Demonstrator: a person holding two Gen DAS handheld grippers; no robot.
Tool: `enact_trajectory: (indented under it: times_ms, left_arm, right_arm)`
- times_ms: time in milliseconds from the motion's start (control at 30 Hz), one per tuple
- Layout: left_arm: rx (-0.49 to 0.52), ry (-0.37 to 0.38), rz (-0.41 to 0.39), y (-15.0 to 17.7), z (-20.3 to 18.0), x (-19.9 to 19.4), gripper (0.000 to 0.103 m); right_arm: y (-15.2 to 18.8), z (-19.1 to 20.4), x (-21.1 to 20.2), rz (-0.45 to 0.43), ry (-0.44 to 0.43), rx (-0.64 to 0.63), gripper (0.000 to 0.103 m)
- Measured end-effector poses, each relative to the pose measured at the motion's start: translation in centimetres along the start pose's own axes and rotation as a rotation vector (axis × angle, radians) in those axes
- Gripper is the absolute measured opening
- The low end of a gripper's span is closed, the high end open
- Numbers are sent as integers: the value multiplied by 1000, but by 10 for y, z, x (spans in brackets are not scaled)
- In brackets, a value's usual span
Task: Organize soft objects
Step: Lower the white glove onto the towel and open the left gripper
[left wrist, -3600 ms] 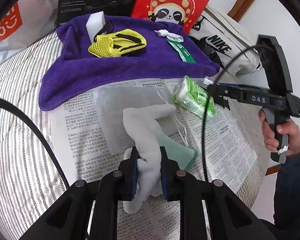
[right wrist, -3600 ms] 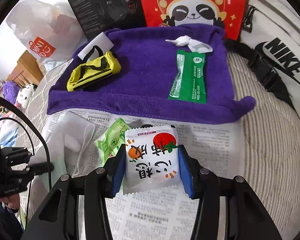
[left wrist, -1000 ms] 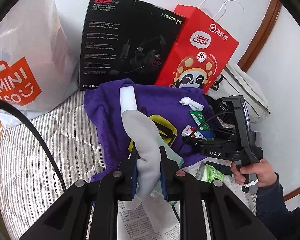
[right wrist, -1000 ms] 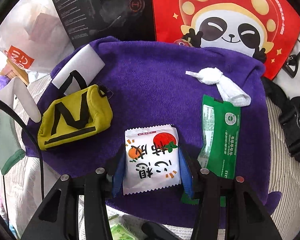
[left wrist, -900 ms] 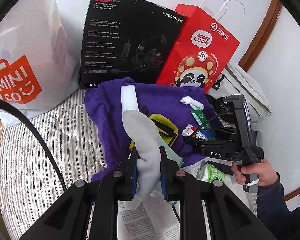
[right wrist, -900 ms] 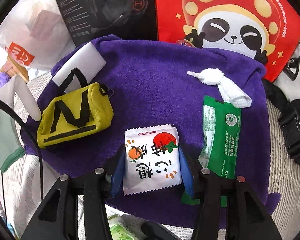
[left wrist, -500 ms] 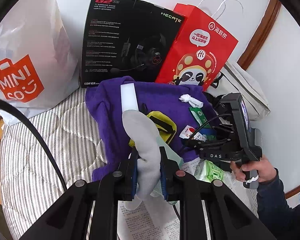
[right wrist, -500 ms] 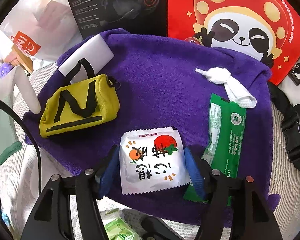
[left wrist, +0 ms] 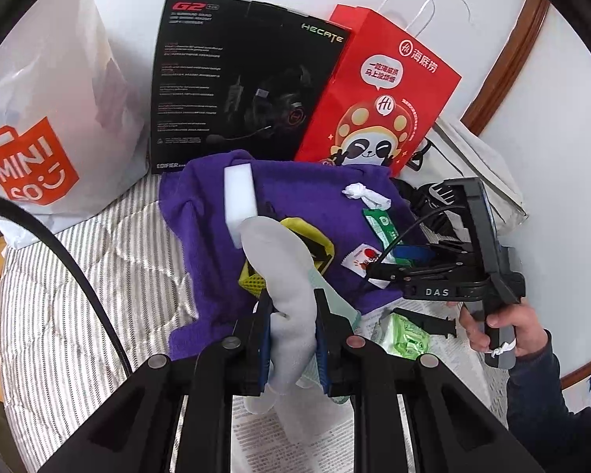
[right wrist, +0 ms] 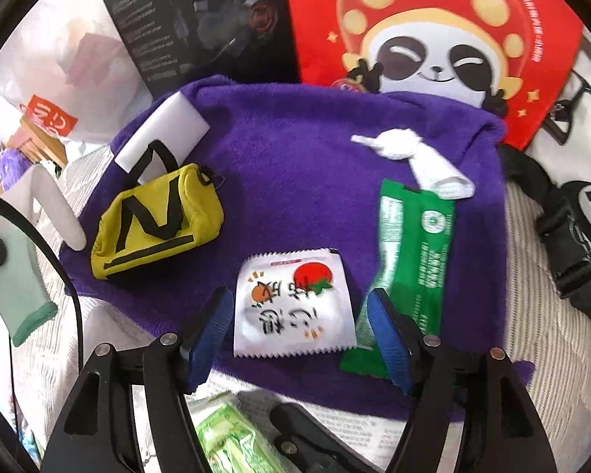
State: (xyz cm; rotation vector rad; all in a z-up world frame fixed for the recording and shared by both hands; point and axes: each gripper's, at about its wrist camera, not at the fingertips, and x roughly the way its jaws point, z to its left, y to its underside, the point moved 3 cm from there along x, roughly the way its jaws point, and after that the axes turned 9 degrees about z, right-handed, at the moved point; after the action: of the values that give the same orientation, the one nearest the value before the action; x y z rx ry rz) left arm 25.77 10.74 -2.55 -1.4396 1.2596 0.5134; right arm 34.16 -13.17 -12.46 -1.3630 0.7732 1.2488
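Note:
My left gripper is shut on a grey sock with a pale green cuff, held up above the near edge of the purple towel. My right gripper hangs over the towel, its jaws opening; the white snack packet lies flat on the towel between the blue pads, and neither pad touches it. On the towel also lie a yellow pouch, a white foam block, a knotted white cloth and a green sachet.
Behind the towel stand a black headset box, a red panda bag and a white shopping bag. A green tissue pack lies on newspaper at the near edge. A white sports bag sits at right on the striped bedding.
The right gripper's jaws have spread apart and let go of the snack packet, which now rests on the towel. The left gripper still holds the sock in the same place.

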Motion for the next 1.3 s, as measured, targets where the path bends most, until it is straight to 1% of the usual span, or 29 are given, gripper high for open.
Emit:
enact_trajectory:
  times_ms: [100,267,533,700,867,967,1033,1100,1167,1300]
  left_arm:
    - [3,7,5,-3,-4,3,18]
    - [9,17,8,-11,-11,9,18]
    - [58,18,7,-53,-32,23,18]
    - [80,12,15,-85,-43,47,18]
    - [91,-11,51,-114,-48,85,18]
    - [85,-14,63,-125,-48,104,18]
    - [87,-31,75,-130,-47,116,18]
    - [87,-68,98,-133,-44,132,18]
    - [93,-88,132,-132,-42,147,18]
    - [122,-140,167,-128,-44,161,20]
  right_arm:
    - [3,-7,-11,-15,-18,13,70]
    - [13,-14,-27,-32,5,23,70]
    - [31,-29,-47,-62,24,43,70]
    - [40,-40,-56,-75,25,65,70]
    - [50,-47,-61,-82,26,62,70]
    - [56,-50,-63,-88,19,61,70]
    - [60,-51,-62,-89,11,63,70]
    - [65,-51,-61,-89,4,62,70]
    - [67,-51,-59,-87,-1,64,70]
    - [70,-52,-55,-82,-16,69,70]
